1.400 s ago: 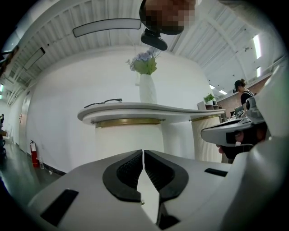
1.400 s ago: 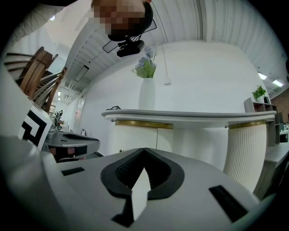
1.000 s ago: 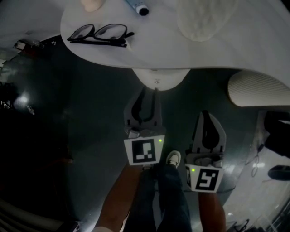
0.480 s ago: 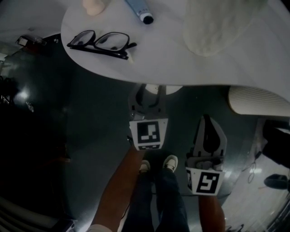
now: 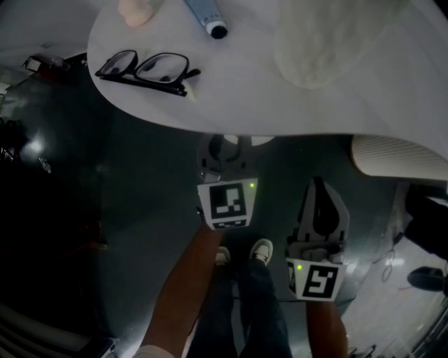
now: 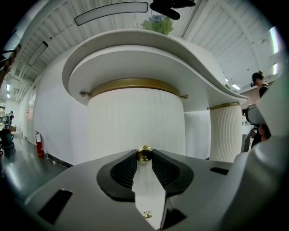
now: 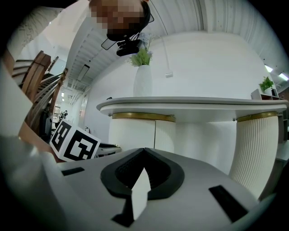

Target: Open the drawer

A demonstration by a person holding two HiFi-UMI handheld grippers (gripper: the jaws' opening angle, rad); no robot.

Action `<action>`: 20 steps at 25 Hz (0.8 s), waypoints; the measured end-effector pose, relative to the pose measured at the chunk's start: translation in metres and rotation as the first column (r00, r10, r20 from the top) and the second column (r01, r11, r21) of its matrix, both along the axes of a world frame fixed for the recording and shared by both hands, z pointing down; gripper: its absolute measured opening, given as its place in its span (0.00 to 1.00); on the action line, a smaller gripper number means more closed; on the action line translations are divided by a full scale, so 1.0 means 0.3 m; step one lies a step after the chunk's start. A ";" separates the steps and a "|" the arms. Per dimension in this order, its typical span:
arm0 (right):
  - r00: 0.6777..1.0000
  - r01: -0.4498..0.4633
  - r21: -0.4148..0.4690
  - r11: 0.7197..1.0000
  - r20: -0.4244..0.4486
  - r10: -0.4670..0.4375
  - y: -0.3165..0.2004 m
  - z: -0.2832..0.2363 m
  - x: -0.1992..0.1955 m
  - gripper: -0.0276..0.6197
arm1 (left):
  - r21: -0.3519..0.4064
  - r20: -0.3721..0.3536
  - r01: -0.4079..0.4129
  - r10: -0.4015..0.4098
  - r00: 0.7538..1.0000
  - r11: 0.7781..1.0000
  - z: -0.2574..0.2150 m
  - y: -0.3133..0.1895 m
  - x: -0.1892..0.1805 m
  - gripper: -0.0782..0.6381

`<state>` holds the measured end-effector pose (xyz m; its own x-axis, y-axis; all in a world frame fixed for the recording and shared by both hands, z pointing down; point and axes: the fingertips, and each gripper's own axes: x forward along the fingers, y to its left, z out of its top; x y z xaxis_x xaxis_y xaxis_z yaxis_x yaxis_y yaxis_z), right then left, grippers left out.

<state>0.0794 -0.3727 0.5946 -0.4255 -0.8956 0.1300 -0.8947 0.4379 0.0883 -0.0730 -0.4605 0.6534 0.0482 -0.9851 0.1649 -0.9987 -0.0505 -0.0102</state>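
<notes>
1. Under the front edge of the white surface (image 5: 245, 91), the rounded white drawer (image 6: 135, 119) is tucked in, with only a sliver of its front showing in the head view.
2. At the middle of the drawer front is a small brass knob (image 6: 144, 154).
3. The left gripper (image 5: 227, 148) reaches in almost level beneath the surface. Its fingers (image 6: 124, 169) have just been closing, and their black tips now press on the knob from both sides.
4. The right gripper (image 5: 320, 190) hangs back, to the right of the left one and well clear of the drawer. Its fingers (image 7: 122, 173) meet at the tips with nothing between them.
5. On top of the surface lie a pair of dark-framed glasses (image 5: 143, 70) near the left edge and a tube with a dark cap (image 5: 206, 17) further back. A fluffy white cloth (image 5: 329, 42) lies to the right.
6. A ribbed white column (image 5: 399, 157) stands to the right, below the surface.
</notes>
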 end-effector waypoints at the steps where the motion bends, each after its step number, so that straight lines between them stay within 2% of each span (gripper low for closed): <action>1: 1.000 -0.002 -0.001 1.000 0.001 0.002 0.002 0.002 0.001 0.05 | -0.001 -0.004 0.003 -0.003 1.000 1.000 0.001 0.000 -0.001 0.26; 8: 1.000 -0.017 -0.004 1.000 0.001 0.017 0.020 0.002 0.014 0.05 | -0.020 -0.014 -0.005 0.005 1.000 1.000 0.003 0.012 0.001 0.25; 13: 1.000 -0.028 -0.002 1.000 0.003 0.028 0.031 -0.005 0.017 0.05 | -0.029 0.024 -0.029 0.029 0.999 0.999 -0.001 0.015 0.001 0.25; 20: 0.999 -0.037 0.006 0.999 0.001 0.037 0.049 -0.013 0.018 0.05 | 0.018 -0.024 -0.019 0.020 1.000 1.000 -0.011 0.133 0.010 0.25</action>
